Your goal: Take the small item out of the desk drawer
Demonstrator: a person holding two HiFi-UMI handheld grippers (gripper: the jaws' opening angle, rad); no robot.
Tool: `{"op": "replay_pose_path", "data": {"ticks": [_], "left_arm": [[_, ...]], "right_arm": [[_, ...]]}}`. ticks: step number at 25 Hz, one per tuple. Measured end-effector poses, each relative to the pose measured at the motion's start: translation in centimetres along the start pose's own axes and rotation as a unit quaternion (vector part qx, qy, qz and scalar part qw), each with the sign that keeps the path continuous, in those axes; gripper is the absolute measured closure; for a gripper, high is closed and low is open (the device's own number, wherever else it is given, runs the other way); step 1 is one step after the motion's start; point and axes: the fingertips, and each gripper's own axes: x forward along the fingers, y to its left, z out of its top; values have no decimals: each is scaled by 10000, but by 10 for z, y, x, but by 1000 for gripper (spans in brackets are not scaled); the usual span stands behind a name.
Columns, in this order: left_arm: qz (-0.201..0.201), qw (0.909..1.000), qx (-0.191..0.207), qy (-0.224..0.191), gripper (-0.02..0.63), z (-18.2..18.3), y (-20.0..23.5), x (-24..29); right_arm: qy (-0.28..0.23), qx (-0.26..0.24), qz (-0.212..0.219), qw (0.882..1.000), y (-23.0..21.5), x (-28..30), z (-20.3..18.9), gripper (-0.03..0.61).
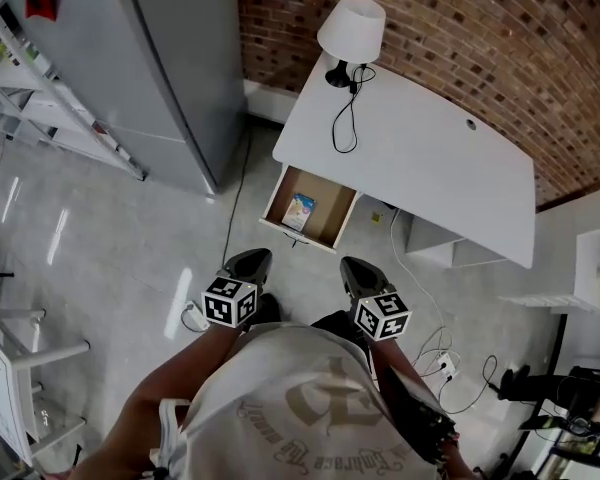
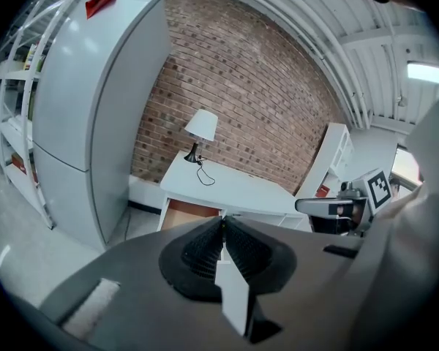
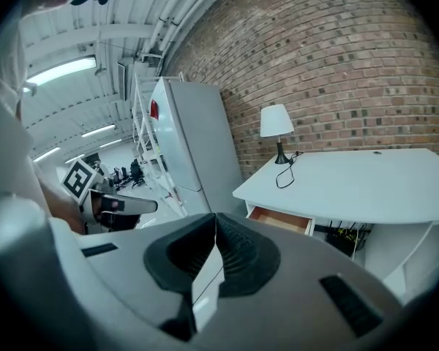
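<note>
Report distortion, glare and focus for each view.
Head view: sharp, with glare streaks on the floor and the desk edge bowed. Left gripper view: heavy fisheye, dark corners, fridge curved, ceiling light blown out. Right gripper view: same fisheye, light strip overexposed, brick wall crisp.

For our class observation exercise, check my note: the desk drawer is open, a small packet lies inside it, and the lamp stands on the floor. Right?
No. The lamp stands on a corner of the desk, not on the floor, as the head view shows. The drawer is open, and the small packet lies inside it.
</note>
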Motion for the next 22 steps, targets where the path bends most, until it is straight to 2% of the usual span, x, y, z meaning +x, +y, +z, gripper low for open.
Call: {"op": "replay_pose_path", "data": {"ticks": [10, 15, 22], "left_arm": [[-187, 9997, -68, 169, 598, 0, 9, 11], [-251, 9991, -76, 325, 598, -4, 5, 25], [-158, 9991, -1, 399, 598, 7, 6, 48]], "right_arm": [[104, 115, -254, 9996, -3, 3, -2, 572], [190, 207, -328, 9991, -18, 3, -3, 572], [256, 224, -222, 9992, -45, 22, 2, 572]]}}
